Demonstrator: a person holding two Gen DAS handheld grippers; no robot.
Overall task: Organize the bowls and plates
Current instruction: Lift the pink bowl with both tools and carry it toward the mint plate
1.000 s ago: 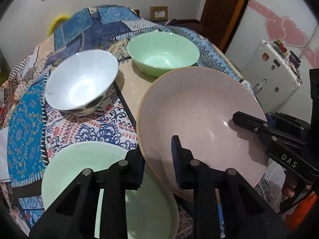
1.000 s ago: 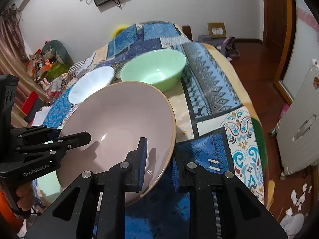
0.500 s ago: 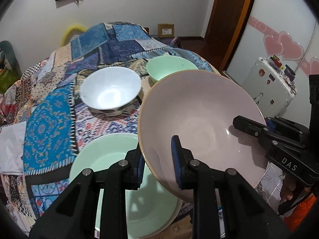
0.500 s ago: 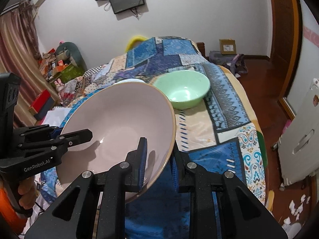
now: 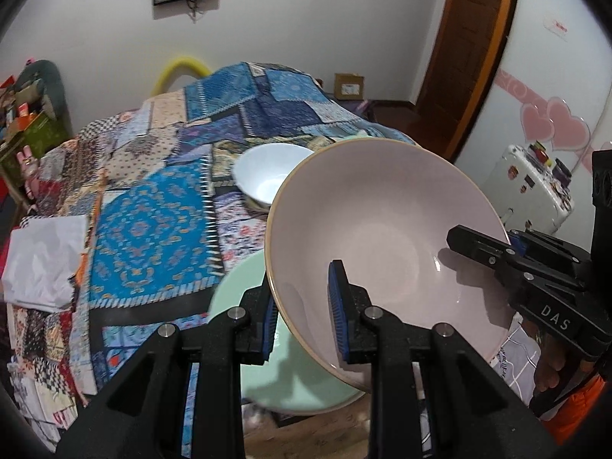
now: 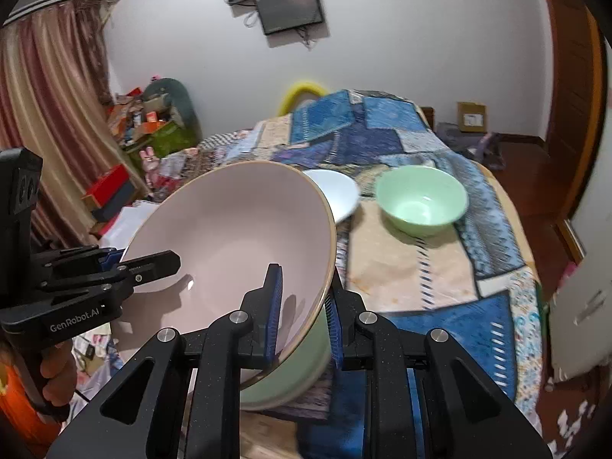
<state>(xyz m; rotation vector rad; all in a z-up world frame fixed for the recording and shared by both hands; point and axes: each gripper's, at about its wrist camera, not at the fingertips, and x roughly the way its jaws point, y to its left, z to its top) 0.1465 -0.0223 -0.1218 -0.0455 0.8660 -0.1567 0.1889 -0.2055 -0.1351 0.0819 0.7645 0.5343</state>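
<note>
Nearest, the left claw (image 5: 302, 315) is clamped on one side of the pink bowl's (image 5: 382, 237) rim, and the right claw (image 6: 302, 313) is clamped on the opposite side, holding it tilted in the air above the green plate (image 5: 237, 294). Judging from this, the bowl should be levelled and both claws moved together so the rim does not twist or slip. Farther on the patchwork counter (image 6: 420, 279) sit the white bowl (image 6: 336, 191) and green bowl (image 6: 420, 201), near each other.

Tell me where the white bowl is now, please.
The white bowl sits on the patchwork cloth, left of the small green bowl in the right wrist view, behind the pink bowl.
</note>
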